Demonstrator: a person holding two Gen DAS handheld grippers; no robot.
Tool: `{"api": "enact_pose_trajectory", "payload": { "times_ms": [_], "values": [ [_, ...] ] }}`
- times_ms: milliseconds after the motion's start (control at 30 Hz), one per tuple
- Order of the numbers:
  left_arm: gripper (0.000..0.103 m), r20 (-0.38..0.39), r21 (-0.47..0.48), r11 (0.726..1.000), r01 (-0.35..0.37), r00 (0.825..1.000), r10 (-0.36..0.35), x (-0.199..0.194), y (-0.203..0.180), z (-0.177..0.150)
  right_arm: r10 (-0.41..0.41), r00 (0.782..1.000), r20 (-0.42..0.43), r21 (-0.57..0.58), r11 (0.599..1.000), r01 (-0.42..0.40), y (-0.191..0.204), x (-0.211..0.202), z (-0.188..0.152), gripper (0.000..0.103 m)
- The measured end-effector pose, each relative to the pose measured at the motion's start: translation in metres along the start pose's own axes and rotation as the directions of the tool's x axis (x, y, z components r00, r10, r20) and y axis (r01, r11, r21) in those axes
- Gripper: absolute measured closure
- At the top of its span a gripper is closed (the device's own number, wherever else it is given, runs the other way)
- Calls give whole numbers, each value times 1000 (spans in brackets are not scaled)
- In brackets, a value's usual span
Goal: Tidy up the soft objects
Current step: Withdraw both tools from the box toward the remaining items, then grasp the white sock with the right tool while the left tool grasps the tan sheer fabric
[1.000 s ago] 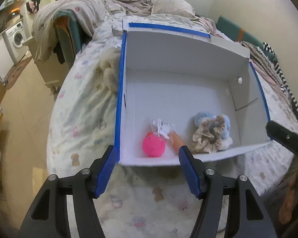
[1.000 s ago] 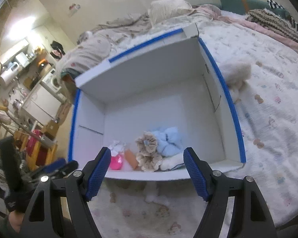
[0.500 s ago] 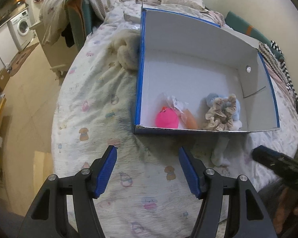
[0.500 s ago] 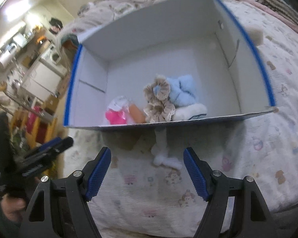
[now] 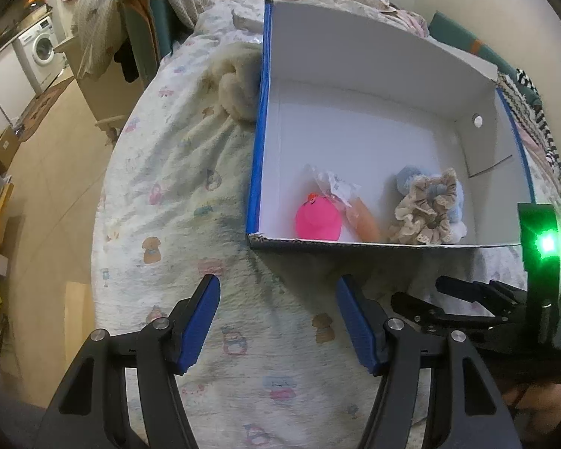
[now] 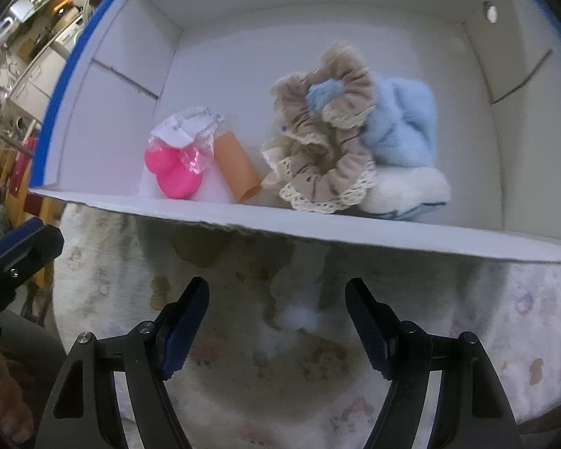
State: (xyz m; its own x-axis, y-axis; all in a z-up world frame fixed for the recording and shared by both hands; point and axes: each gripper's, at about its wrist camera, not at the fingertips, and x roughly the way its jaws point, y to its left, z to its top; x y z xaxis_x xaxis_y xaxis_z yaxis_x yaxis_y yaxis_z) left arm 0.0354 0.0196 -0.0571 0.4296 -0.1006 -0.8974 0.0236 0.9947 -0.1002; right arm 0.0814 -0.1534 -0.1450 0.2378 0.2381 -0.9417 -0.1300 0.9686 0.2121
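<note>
- Nearest to us, our right gripper (image 6: 276,321) hangs low over the bed (image 6: 505,318) with its jaws spread and nothing between them; our left gripper (image 5: 276,321) is likewise spread and empty, set back from the box.
- Just ahead of the right jaws lies a small white fluffy piece (image 6: 297,316) on the sheet, outside the box and close under its near wall; we judge it the next soft thing to gather.
- Beyond it stands the white box (image 6: 318,224) with blue edges, holding a pink toy (image 6: 172,174) with an orange piece (image 6: 237,166) beside it, a beige lace scrunchie (image 6: 325,149), a blue fluffy item (image 6: 400,119) and a white one (image 6: 407,191) touching it.
- Farther off, left of the box, a cream fluffy item (image 5: 235,86) rests against its outer wall.
- We judge the sorting well along; next we would lower the right jaws around the white piece, pinch gently, and lift it over the wall.
</note>
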Motion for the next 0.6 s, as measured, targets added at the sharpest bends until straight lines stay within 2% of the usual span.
{"api": "enact_pose_trajectory", "payload": {
  "times_ms": [167, 233, 367, 467, 600],
  "values": [
    [41, -36, 9, 1000, -30, 999, 30, 13, 0, -1, -5, 1000, -5, -42, 999, 5, 8, 11, -3, 25],
    [41, -55, 14, 999, -37, 998, 38, 19, -1, -2, -5, 1000, -2, -57, 998, 5, 11, 12, -5, 36],
    [41, -81, 21, 999, -40, 996, 42, 29, -4, -2, -11, 1000, -6, -66, 998, 10, 11, 12, -7, 68],
    [41, -101, 35, 999, -35, 994, 38, 37, -10, -2, 42, 999, -22, -33, 999, -43, 4, 11, -8, 82],
    [41, -95, 76, 997, -33, 995, 40, 45, -23, -1, 82, 997, -10, -15, 996, -82, -9, 0, -7, 82]
  ]
}}
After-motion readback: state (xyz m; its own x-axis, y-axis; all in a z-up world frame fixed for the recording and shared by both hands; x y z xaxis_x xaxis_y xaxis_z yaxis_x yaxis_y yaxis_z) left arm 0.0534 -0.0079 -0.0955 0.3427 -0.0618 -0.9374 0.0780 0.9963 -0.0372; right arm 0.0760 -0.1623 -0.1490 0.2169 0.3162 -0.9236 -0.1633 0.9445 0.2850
